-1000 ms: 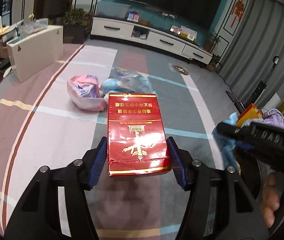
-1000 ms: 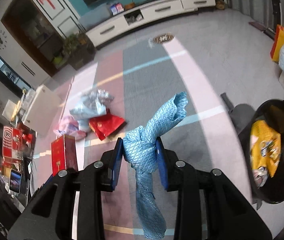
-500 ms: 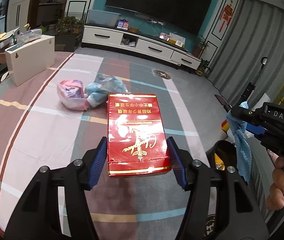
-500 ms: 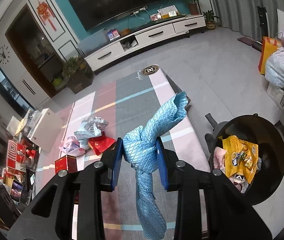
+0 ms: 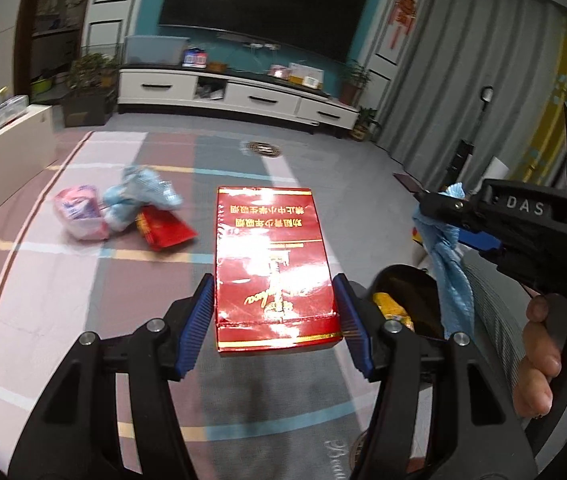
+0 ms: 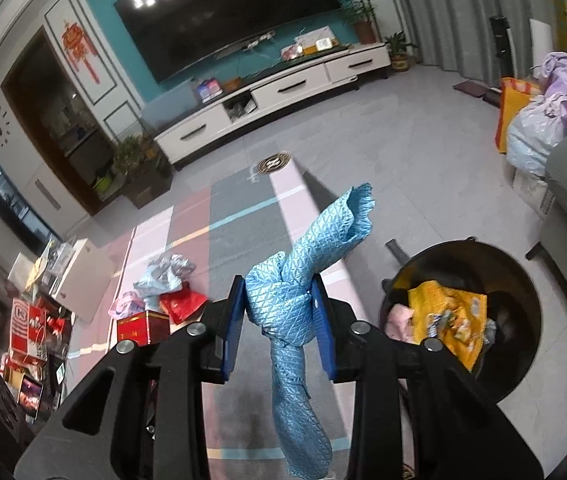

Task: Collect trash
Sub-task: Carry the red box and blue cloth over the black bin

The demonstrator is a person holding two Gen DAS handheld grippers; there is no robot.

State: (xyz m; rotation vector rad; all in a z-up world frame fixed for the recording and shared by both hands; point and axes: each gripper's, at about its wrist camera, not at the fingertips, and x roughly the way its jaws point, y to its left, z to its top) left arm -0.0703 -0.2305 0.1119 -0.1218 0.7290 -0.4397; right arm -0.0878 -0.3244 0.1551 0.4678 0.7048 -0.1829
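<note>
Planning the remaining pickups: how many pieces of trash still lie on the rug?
3, clustered together: pink plastic bag, crumpled light-blue bag, red packet. More may hide beneath.

"DAS" on right gripper body; red box print unreadable

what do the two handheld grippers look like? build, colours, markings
Both the left gripper and right gripper are matte black plastic with silver screws at the pivots and blue ribbed pads on the fingers. From the left camera the right gripper's body shows white "DAS" lettering. No cables or sleeves visible.

Floor litter pile motion-blurred; bin mostly hidden.
</note>
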